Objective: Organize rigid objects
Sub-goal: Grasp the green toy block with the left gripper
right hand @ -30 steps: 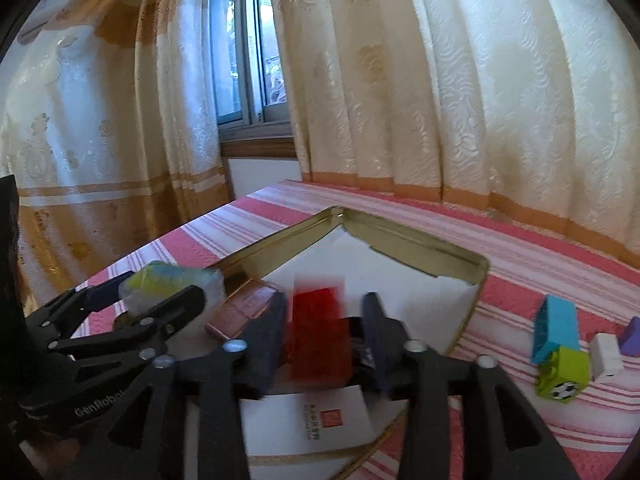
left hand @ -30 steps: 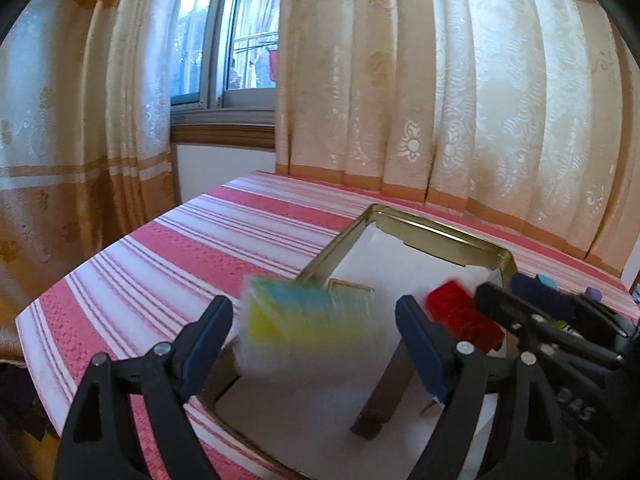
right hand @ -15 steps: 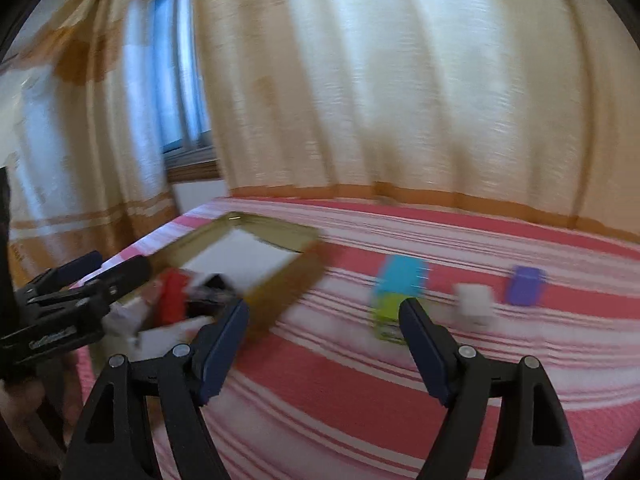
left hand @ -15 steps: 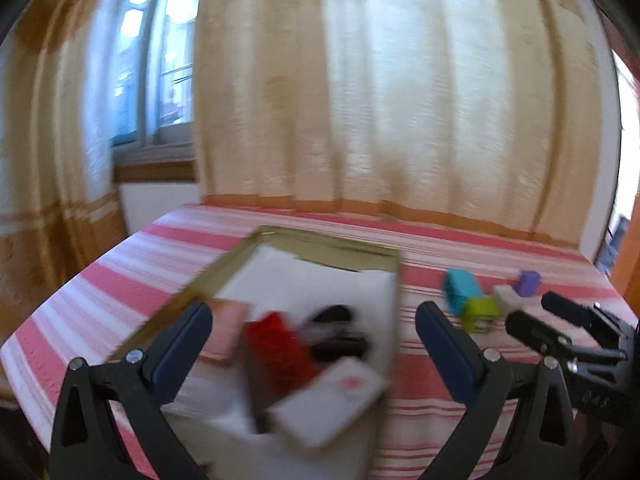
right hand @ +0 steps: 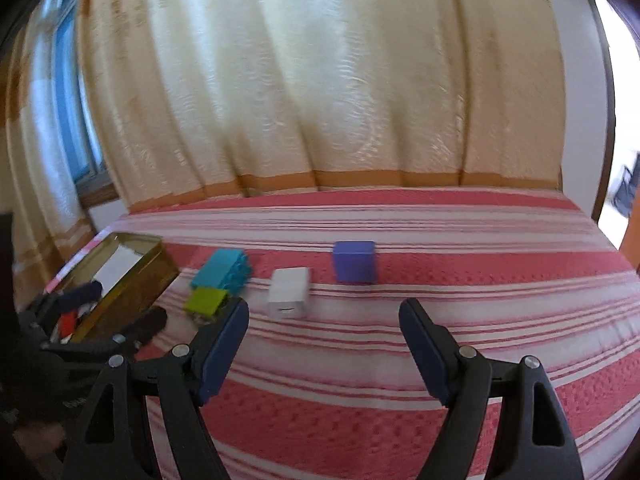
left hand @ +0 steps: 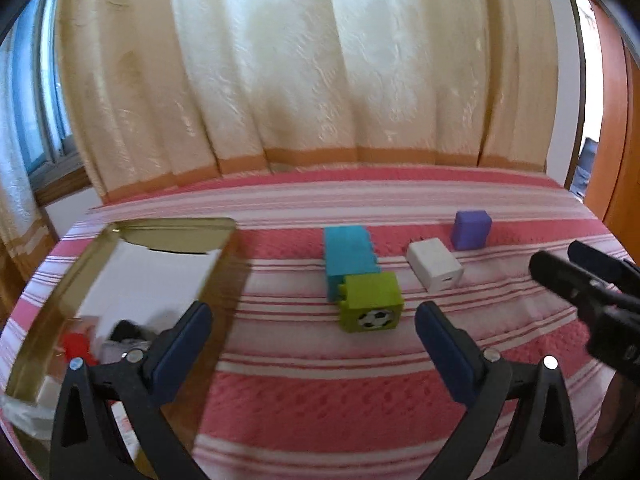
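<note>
On the striped worktop [left hand: 320,400], four blocks lie outside the gold tin [left hand: 40,312]. Left gripper [left hand: 312,332] and right gripper [right hand: 324,332] are both released and empty. Straddle green block [left hand: 370,300] squarely (it touches the blue block [left hand: 348,252]), then clench.

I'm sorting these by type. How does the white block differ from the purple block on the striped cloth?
The white block is paler and has a small slot in its front face; the purple block shows plain faces. The white block sits nearer the camera, the purple block farther back. Both are boxy, stand apart, and rest untouched on the cloth.
</note>
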Motion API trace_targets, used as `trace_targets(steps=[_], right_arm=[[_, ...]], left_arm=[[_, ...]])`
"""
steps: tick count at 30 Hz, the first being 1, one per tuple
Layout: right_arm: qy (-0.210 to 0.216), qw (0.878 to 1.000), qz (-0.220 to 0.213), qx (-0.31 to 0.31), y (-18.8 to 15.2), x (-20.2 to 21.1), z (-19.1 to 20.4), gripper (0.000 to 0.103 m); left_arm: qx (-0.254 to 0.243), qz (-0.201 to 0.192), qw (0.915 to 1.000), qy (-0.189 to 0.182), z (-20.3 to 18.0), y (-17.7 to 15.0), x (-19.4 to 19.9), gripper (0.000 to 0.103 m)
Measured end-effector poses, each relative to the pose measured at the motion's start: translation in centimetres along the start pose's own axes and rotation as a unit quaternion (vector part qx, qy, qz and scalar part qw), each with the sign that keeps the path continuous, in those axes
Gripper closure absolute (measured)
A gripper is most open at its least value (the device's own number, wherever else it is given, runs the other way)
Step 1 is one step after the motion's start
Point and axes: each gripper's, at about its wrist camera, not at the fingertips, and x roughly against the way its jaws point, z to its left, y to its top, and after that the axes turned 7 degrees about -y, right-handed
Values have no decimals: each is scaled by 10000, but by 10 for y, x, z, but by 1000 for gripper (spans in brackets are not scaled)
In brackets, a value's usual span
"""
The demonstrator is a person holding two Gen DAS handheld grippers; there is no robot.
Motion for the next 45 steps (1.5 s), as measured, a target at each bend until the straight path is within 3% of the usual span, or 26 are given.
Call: trace_targets(steps=[6,12,16,25,36,45], right_arm=[[26,9995,118,-290,-5,-12,-10,23],[64,9991,100,-408,-4,-15,-12,23],[45,9992,145,-377,-3,-18,-10,23],[-46,9997,225,34,3,-28,7,23],[-133,9961,711,509,15,-73,41,24],[-42,9912,1177,610,16,-100,53,41]], left_arm=[[55,425,9990,-158,-9,1,-32,2],[323,839,9948,-475,-2,2,-53,17],[401,1020,9911,-752,-1,2,-61,61],[440,428,9973,-405,12,3,-36,61],[576,228,9980,-95,28,3,-32,61],[612,146,9980,-60,30,2,-29,61]])
